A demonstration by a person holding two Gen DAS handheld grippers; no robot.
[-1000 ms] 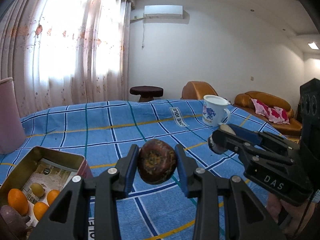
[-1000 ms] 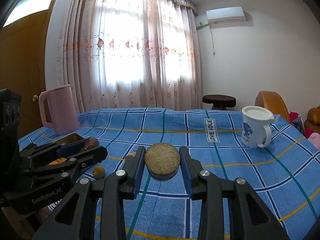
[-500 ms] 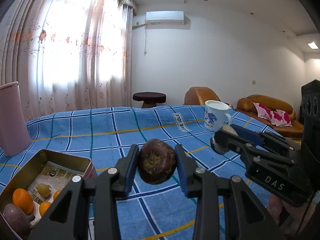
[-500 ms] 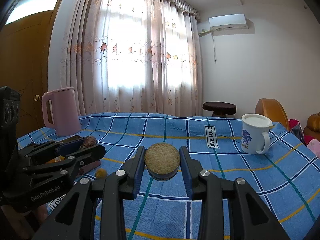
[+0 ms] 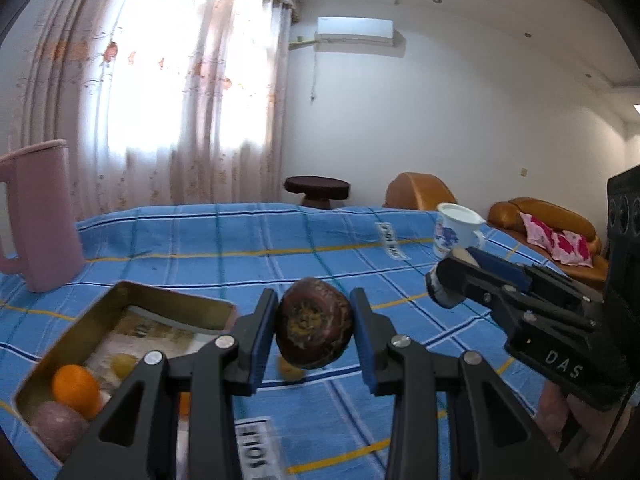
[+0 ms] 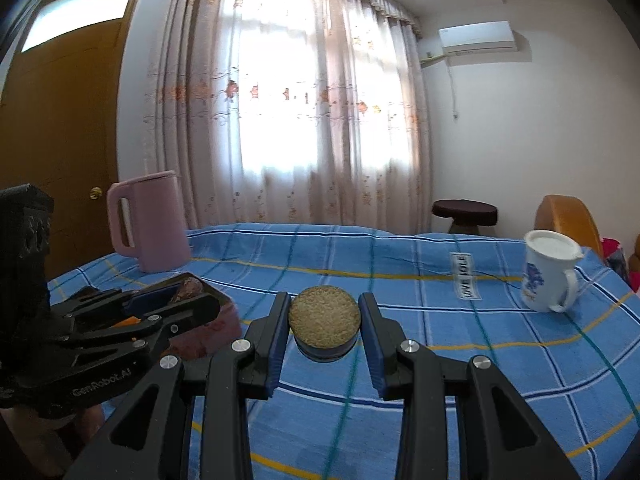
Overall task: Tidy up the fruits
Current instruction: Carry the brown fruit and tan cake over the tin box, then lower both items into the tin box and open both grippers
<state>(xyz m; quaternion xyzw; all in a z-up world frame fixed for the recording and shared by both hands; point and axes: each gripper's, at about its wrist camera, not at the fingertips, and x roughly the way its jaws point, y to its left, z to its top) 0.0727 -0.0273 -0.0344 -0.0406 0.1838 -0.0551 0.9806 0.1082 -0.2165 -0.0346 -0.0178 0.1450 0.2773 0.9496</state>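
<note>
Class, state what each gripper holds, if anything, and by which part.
Left gripper: a dark reddish-brown round fruit, pinched at its two sides. Right gripper: a round tan-topped, dark-based disc, clamped at opposite edges.

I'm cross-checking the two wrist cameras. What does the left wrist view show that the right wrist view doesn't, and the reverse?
Only the left wrist view: the tin's inside with an orange, and the sofa with a pink cushion.
Only the right wrist view: the wooden door.
Both: the left gripper shut on a dark brown fruit, the right gripper shut on a round tan-topped item, the pink jug, the mug.
</note>
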